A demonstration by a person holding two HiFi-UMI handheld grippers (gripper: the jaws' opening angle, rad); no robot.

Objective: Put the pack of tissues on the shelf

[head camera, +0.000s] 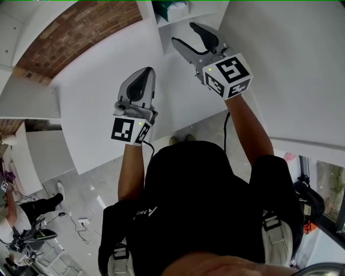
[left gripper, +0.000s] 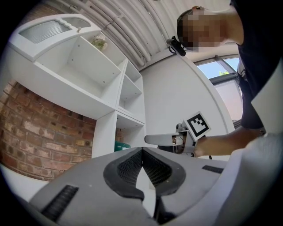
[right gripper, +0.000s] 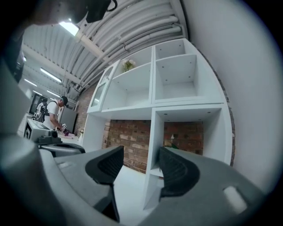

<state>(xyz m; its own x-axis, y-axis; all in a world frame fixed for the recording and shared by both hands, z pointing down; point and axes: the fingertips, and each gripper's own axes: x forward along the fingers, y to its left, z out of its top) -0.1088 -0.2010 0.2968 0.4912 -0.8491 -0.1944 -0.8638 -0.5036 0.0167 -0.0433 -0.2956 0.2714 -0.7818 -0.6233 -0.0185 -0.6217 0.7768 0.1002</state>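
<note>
**A:** Where is the pack of tissues sitting?

**B:** It is lying inside the shelf unit, in the narrow lowest compartment at the unit's end. That compartment is just beside the wide bay backed by the brick wall. It is showing teal and resting on the compartment's floor.

**A:** Is either gripper holding it?

**B:** No. The right gripper is hovering in front of that compartment of the shelf unit and pointing toward it. Its fingers are standing moderately apart with only air between them, clear of the pack.

**A:** And the other one?

**B:** The left gripper is hanging farther out from the shelf unit than the right one, over the white surface. Its fingers are meeting tip to tip and gripping nothing.

**A:** Is anything else showing around the shelf unit?

**B:** A small plant is standing in one of the unit's top compartments. Well beyond the unit's far end, a person is bending over a bench.
</note>
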